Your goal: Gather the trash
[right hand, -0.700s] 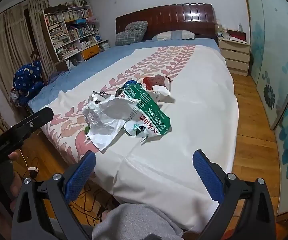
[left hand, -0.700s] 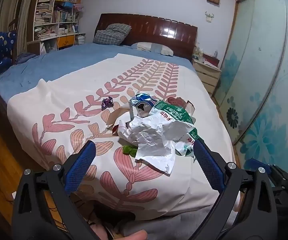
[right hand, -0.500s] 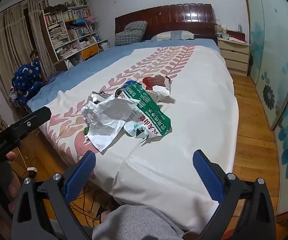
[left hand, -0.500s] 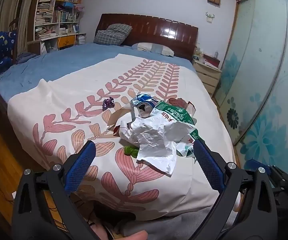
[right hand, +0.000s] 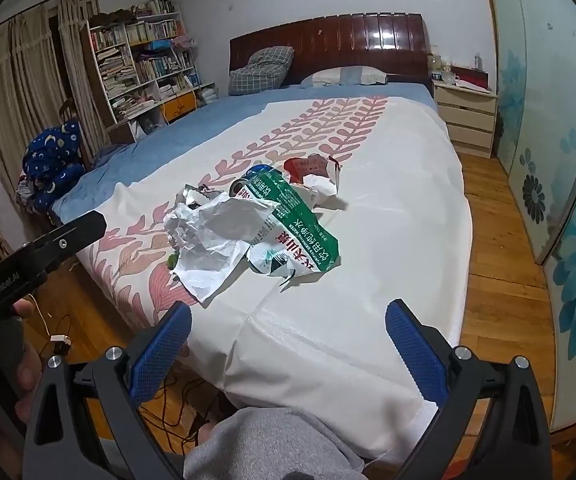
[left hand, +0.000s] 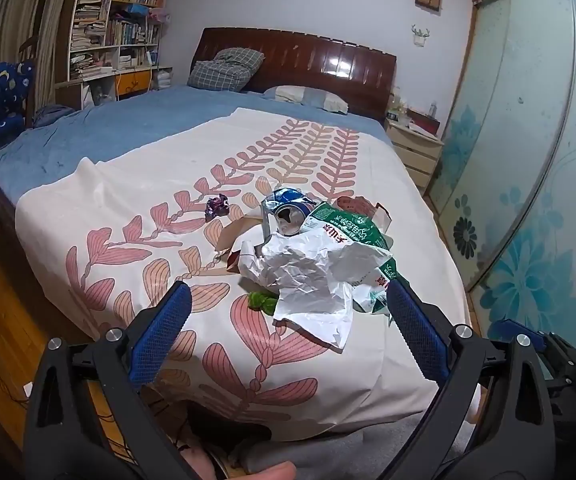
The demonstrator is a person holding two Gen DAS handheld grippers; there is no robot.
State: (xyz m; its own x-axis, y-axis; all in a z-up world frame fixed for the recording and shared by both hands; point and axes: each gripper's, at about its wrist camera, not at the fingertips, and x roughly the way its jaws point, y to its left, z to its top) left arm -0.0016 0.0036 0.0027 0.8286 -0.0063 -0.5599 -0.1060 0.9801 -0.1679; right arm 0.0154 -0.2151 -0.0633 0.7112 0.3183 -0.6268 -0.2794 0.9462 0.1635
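Note:
A pile of trash lies on the white leaf-print sheet [left hand: 136, 216] near the foot of the bed. It holds crumpled white paper [left hand: 308, 280] [right hand: 212, 236], a green and white water wrapper [left hand: 348, 228] [right hand: 300, 232], a crushed blue can [left hand: 288, 208] [right hand: 256, 174], a red and white wrapper [right hand: 312, 172], a small green scrap [left hand: 262, 300] and a purple wrapper [left hand: 217, 207] apart to the left. My left gripper [left hand: 284, 332] is open, just short of the paper. My right gripper [right hand: 286, 344] is open, short of the pile, over the bed edge.
A dark wooden headboard [left hand: 308, 60], pillows [left hand: 226, 70] and a blue blanket [left hand: 108, 132] lie at the far end. A bookshelf [left hand: 116, 44] stands left, a nightstand [right hand: 466, 118] and floral sliding doors [right hand: 548, 120] right. Cables [right hand: 60, 340] lie on the wooden floor. The left gripper's body [right hand: 36, 256] shows in the right view.
Both grippers have barely shifted; the view has drifted slightly. Nothing was taken hold of or moved in the pile.

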